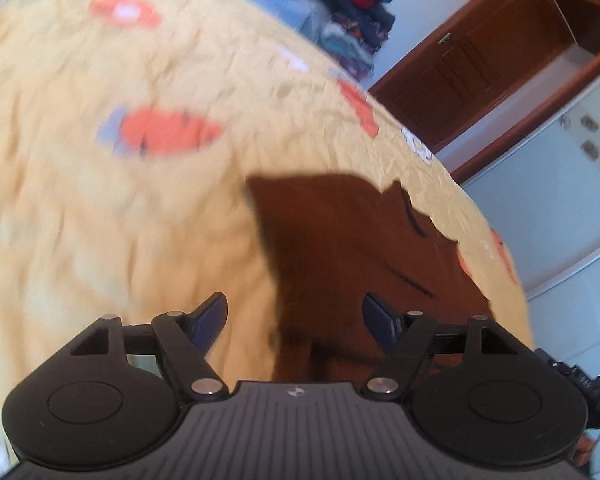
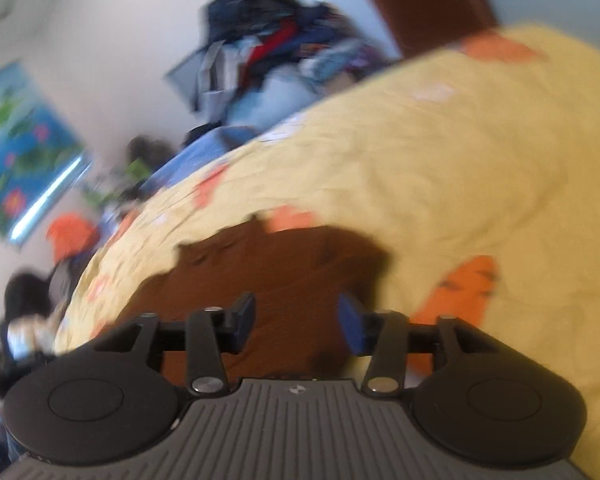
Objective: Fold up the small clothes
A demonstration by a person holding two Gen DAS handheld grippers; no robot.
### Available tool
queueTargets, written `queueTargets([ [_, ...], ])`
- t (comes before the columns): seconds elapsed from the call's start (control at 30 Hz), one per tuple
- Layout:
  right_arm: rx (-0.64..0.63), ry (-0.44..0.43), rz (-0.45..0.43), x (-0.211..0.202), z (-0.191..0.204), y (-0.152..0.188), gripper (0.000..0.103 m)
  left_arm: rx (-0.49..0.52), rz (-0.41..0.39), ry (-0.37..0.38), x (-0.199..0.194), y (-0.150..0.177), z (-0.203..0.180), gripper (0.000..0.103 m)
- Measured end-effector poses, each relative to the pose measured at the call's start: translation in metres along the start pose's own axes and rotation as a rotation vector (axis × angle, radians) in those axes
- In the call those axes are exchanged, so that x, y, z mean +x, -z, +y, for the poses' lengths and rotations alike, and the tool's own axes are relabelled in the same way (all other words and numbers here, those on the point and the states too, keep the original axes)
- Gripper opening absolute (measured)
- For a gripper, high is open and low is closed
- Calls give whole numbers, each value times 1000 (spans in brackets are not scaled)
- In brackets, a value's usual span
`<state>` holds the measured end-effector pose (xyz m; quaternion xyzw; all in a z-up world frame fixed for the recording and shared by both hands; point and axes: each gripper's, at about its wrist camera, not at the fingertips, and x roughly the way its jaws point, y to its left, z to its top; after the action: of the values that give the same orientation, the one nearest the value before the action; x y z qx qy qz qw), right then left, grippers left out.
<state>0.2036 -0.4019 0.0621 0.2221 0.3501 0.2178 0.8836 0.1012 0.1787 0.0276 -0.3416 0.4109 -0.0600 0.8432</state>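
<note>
A small brown garment (image 1: 348,248) lies flat on a yellow bedspread (image 1: 100,208) with orange patches. My left gripper (image 1: 294,316) is open and empty, just above the garment's near left part. In the right wrist view the same brown garment (image 2: 268,264) lies right ahead. My right gripper (image 2: 296,320) is open and empty, hovering over the garment's near edge. Both views are blurred by motion.
A pile of mixed clothes (image 1: 348,8) sits at the far end of the bed, also in the right wrist view (image 2: 276,52). A brown wooden door (image 1: 472,60) stands beyond the bed. A blue picture (image 2: 16,148) hangs on the wall.
</note>
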Motion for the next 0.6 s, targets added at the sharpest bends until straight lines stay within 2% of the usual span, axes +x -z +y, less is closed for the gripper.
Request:
queueTargets([
  [0.03, -30, -31, 16, 1, 12, 4, 70, -35, 23, 31, -1, 8, 5, 74],
  [0.1, -86, -73, 61, 11, 33, 14, 75, -50, 17, 65, -1, 18, 3, 74],
  [0.17, -148, -53, 98, 27, 48, 23, 75, -58, 11, 61, 4, 15, -1, 73],
  [0.27, -150, 5, 159, 56, 46, 36, 75, -92, -15, 55, 17, -3, 0, 73],
  [0.37, -153, -49, 68, 50, 40, 50, 83, -62, -28, 25, 29, -19, -7, 70],
  [0.4, -146, -65, 41, 47, 37, 55, 83, -26, -33, -9, 33, -22, -13, 44],
  [0.43, -157, -79, 11, 44, 35, 61, 83, 20, -27, -51, 38, -24, -19, 24],
  [0.47, -168, -87, -6, 42, 34, 65, 83, 61, -18, -91, 43, -24, -25, 15],
  [0.53, -141, -98, -9, 41, 31, 63, 83, 160, -39, -164, 41, -21, -41, 13],
  [0.6, -134, -105, -11, 41, 30, 62, 83, 279, -101, -248, 34, -12, -56, 13],
])
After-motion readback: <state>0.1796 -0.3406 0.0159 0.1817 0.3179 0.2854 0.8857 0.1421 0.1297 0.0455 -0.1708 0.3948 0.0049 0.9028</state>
